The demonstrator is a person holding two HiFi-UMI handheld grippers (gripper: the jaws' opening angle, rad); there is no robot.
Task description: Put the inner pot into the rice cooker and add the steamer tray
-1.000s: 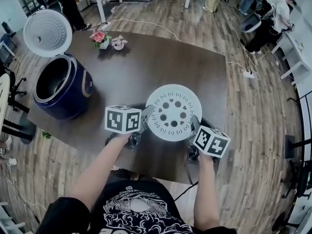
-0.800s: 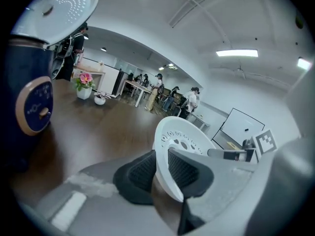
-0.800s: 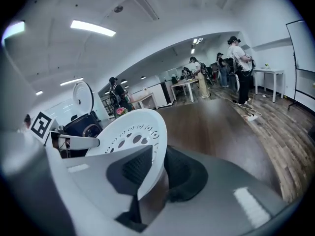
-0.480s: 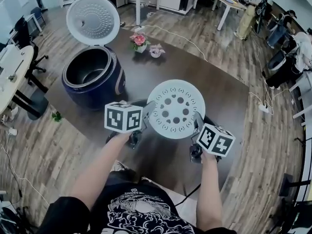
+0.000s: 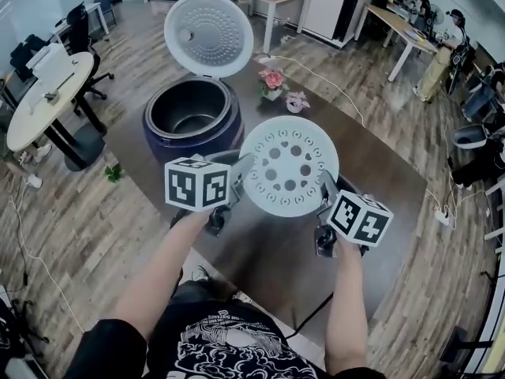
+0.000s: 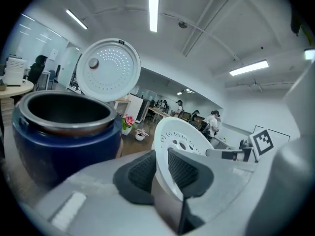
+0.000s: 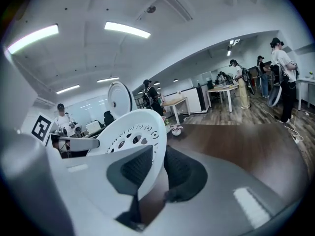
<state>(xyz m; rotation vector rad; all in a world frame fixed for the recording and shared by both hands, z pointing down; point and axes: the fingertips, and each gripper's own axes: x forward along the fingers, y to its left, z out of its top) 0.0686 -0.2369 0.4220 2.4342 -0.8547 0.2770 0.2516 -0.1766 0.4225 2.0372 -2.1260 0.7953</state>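
Starting at the left of the head view, the rice cooker [image 5: 192,125] stands on the dark table [image 5: 379,181] with its lid [image 5: 209,35] tipped back and upright. A metal-rimmed inner pot [image 5: 189,110] looks already seated in the blue body, so the step in hand is, I judge, bringing the steamer tray [image 5: 289,166] over and setting it in. Next to the right, the left gripper [image 5: 241,174] has its jaws nearly together, the ribbed pads pinching the tray's left rim. The left gripper view shows the white edge clamped between them with no gap. The perforated tray hangs in the air between the two tools, roughly flat, just beside the cooker's mouth and a little short of it. On its far side the right gripper [image 5: 325,194] is likewise almost closed, its pads biting the opposite rim. To do this well, both grips should hold even pressure so the thin rim cannot pivot, and the two hands should travel together at one height. The tray wants centring over the pot's opening before it goes down, and it should go down level so that its edge lands on the pot's rim all round rather than catching one side. Only once it sits should the jaws part, and the raised lid behind needs a clear berth throughout
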